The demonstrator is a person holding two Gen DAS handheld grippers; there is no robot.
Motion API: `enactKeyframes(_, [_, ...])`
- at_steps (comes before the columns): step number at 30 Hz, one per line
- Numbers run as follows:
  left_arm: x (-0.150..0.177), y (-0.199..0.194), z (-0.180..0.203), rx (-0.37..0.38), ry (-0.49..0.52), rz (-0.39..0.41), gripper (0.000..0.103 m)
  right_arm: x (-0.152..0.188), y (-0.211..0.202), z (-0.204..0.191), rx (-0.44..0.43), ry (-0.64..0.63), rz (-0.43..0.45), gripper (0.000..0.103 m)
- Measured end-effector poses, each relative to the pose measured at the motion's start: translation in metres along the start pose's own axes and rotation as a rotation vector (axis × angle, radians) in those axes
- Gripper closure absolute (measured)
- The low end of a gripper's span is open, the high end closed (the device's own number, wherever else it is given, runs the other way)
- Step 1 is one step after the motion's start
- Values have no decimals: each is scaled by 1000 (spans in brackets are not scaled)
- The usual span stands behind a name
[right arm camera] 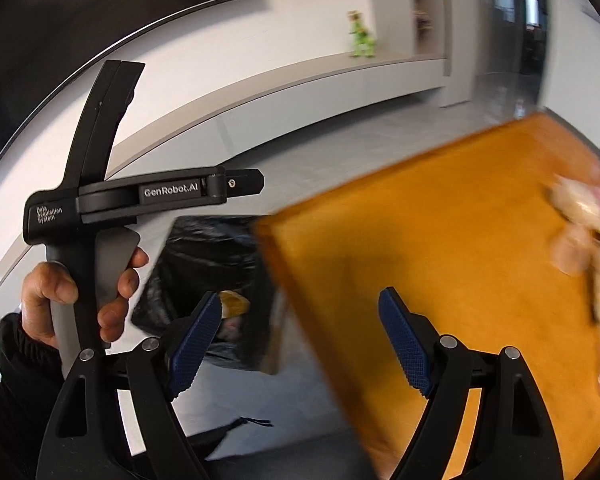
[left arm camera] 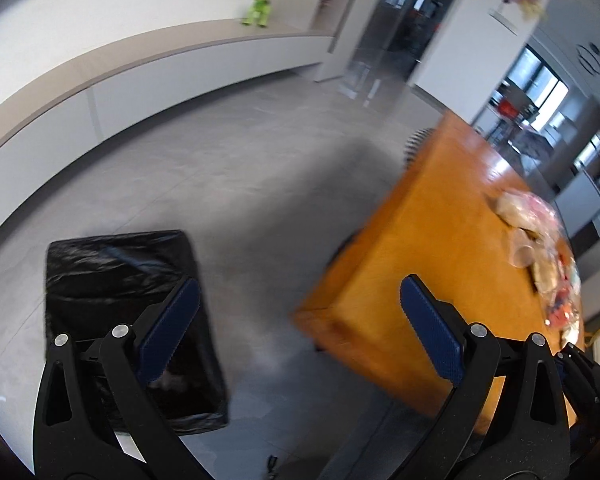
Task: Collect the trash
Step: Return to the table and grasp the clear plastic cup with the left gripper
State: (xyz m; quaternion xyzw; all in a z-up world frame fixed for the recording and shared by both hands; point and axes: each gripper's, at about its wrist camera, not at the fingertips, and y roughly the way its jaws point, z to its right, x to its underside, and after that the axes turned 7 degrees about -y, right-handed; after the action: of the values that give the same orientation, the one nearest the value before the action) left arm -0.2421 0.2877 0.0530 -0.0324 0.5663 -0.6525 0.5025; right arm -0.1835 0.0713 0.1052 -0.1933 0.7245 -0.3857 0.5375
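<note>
A bin lined with a black bag (left arm camera: 136, 320) stands on the grey floor left of an orange wooden table (left arm camera: 432, 264). In the right wrist view some wrappers show inside the bin (right arm camera: 212, 292). A blurred heap of trash (left arm camera: 540, 248) lies on the table's far right: wrappers, a clear cup, colourful bits. My left gripper (left arm camera: 300, 292) hangs open and empty between the bin and the table corner. My right gripper (right arm camera: 300, 308) is open too, empty, over the table's left edge (right arm camera: 440, 280), with the trash (right arm camera: 588, 248) at its far right. A hand holds the left gripper's handle (right arm camera: 100, 216).
A long low white cabinet (left arm camera: 148, 80) curves along the back wall, with a green toy figure (left arm camera: 260, 2) on top. A doorway and glass panels lie behind the table. A black cable end (right arm camera: 252, 422) lies on the floor near the bin.
</note>
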Motion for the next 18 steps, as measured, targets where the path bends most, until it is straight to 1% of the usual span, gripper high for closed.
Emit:
enactKeyframes(3, [0,19,49,64,64,-40,6,18,-19,37,59,73,8,22])
enactKeyframes(4, [0,24,58,74,81,-47,6,24,-24,49,82,99,10,22])
enactKeyframes(8, [8,51,124,122,199,-96,6,53,-44,99,173,219,17,22])
enactKeyframes(10, [12,63,151,138,246,-116,6,71,-57,128,212,292,18,22])
enactKeyframes(11, [13,73,171,145,283,-129,6,79,-63,142,229,333,21,22])
enactKeyframes(13, [14,85,194,144,322,-138,6,93,-77,168,247,394,29,22])
enactKeyframes(16, [15,111,238,134,406,-155,6,108,-91,195,260,476,50,22])
enactKeyframes(18, [18,122,257,125,460,-169,6,114,-99,206,265,502,60,22])
